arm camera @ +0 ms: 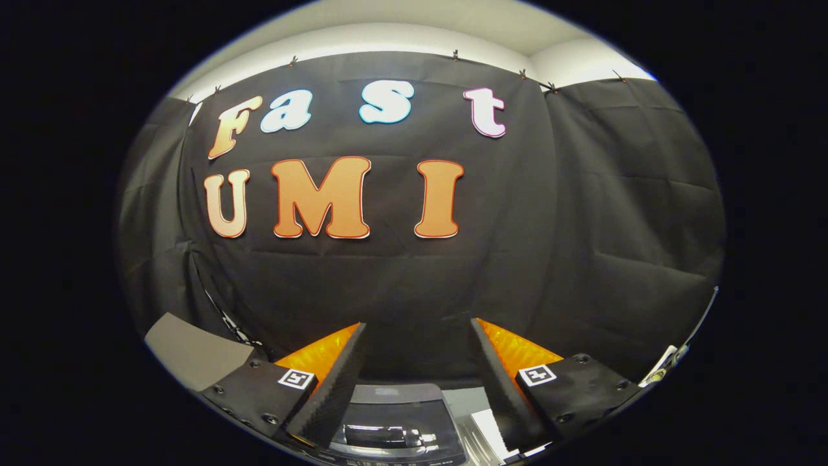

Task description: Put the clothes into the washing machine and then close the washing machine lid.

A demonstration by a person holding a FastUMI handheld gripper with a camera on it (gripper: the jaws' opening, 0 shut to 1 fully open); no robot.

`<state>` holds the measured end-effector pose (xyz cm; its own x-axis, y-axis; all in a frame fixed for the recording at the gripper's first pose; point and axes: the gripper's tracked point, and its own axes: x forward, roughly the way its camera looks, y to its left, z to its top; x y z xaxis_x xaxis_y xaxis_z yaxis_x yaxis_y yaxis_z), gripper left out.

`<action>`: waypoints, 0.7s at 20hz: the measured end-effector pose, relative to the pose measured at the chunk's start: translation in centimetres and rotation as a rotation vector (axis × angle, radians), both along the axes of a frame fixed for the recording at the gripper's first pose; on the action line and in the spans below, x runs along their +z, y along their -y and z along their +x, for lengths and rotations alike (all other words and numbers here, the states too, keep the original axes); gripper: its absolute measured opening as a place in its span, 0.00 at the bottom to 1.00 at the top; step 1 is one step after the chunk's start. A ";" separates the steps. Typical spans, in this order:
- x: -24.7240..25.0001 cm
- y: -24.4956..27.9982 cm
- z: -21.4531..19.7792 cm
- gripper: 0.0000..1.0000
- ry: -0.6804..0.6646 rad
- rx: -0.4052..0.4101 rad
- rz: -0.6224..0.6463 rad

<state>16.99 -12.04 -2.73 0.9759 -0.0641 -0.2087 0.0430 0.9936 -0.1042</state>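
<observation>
Gripper view — gripper (pixel 417 382) held high, fingers spread wide, nothing between them.

Black cloth wall (pixel 401 278) hangs across the whole scene ahead, pinned by clips under a pale ceiling strip (pixel 388 35); a second panel of it turns the corner beyond the right finger. Washing machine (pixel 398 421) sits low between the fingers — dark glossy lid with highlights, a white part of its top beside the right finger; whether the lid is up or down I cannot tell. Grey flat panel (pixel 191 353) lies just outside the left finger. No clothes identifiable. Open air between fingers and wall.
</observation>
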 end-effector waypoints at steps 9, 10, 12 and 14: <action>8.5 -0.4 -1.1 0.99 0.128 0.037 0.128; 9.7 0.0 -1.1 0.99 0.152 0.031 0.108; 11.2 1.1 -1.5 1.00 0.185 0.000 0.016; 12.1 0.5 -1.8 1.00 0.195 0.002 -0.010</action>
